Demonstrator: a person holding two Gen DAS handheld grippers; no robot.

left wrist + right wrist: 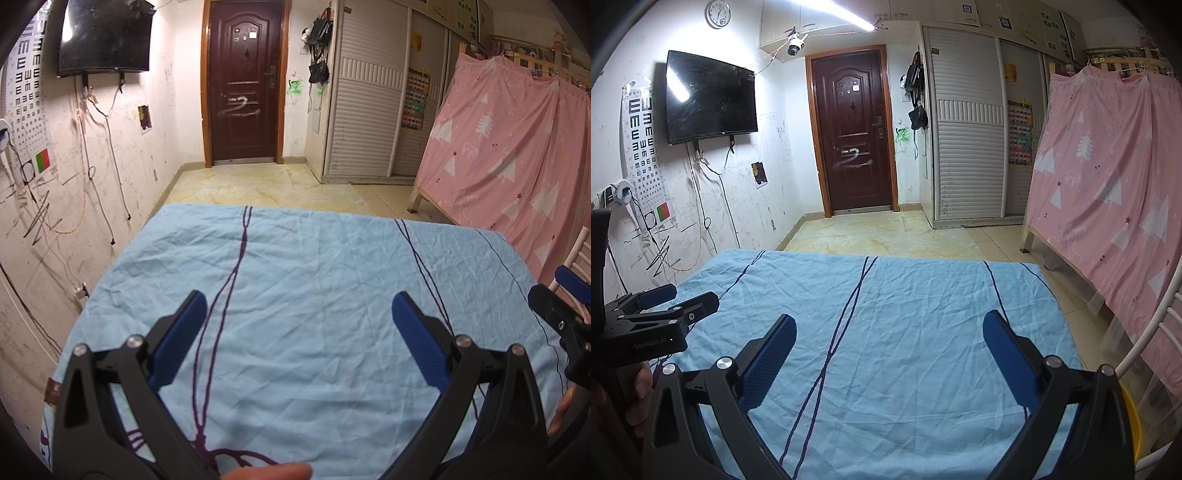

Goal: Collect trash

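My left gripper (297,302) is open and empty, held over a table covered with a light blue wrinkled cloth (314,295). My right gripper (888,325) is open and empty over the same cloth (905,314). The right gripper also shows at the right edge of the left wrist view (557,291). The left gripper shows at the left edge of the right wrist view (679,295). No trash shows on the cloth in either view.
A yellow bin rim (1132,424) shows low at the table's right side, next to a white rail (1152,332). A pink curtain (1108,192) hangs on the right. A brown door (855,136), louvred wardrobe (967,147) and wall TV (709,98) stand beyond.
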